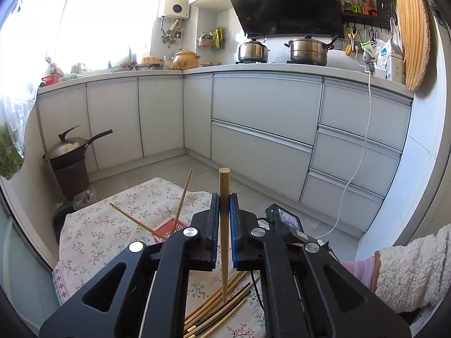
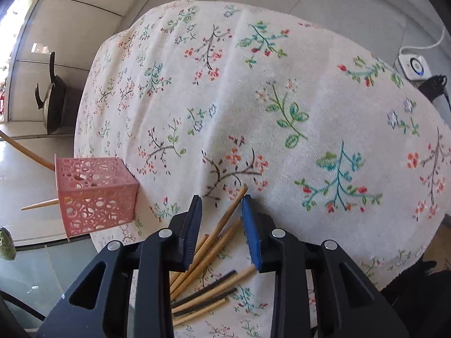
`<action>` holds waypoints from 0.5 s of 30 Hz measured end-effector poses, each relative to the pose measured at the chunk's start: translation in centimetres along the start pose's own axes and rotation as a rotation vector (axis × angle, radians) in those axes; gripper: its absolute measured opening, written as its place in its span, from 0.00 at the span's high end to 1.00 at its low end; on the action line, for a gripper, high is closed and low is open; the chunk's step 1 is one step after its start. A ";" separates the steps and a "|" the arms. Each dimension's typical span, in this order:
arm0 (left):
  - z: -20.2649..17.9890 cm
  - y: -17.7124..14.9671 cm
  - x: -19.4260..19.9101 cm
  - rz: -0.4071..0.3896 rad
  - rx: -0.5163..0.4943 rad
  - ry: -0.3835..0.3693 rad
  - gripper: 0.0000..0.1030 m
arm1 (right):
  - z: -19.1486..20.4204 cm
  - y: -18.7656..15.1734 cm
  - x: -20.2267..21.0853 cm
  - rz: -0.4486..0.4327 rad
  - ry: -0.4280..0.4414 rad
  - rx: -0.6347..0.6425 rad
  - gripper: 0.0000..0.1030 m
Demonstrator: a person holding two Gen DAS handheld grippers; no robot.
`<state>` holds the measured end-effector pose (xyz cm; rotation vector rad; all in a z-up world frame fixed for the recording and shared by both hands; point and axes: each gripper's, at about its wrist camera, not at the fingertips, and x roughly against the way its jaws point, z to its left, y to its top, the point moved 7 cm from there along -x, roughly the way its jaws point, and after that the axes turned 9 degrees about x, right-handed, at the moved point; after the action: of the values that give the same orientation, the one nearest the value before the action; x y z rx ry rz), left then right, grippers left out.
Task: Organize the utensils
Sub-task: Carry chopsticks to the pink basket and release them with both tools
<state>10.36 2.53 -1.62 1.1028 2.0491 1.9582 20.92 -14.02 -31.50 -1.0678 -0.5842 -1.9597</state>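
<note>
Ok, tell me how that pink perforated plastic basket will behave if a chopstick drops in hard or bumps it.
The pink perforated plastic basket looks thin-walled and mostly holes, so probably light and easily shoved. It sits near the edge of the floral cloth, so a bump might slide it off. Two wooden chopsticks lean out past its rim, which could lever it over.

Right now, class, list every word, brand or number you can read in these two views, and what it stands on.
Nothing can be read with certainty.
Range hood: small pale logo, too small to read.
Shelf bottles: labels blurred.
White bag: blue mark, blurred.
Right wrist view: no text.
</note>
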 end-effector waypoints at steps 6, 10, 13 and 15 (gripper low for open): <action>0.9 0.0 -0.2 0.004 0.031 0.019 0.94 | -0.1 0.3 0.2 -0.028 0.051 0.018 0.90; 1.6 0.4 0.3 -0.018 0.057 0.035 0.94 | 0.2 -1.0 3.1 -0.090 0.109 0.064 0.91; 2.2 0.8 0.9 -0.042 0.083 0.054 0.94 | 2.0 -1.8 6.1 -0.147 0.141 0.146 0.91; 2.8 1.2 1.4 -0.063 0.107 0.067 0.94 | 3.7 -2.8 8.6 -0.189 0.165 0.222 0.92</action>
<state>11.32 5.51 -0.43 0.9909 2.2177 1.9020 17.62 -13.54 -22.25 -0.7285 -0.8139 -2.0643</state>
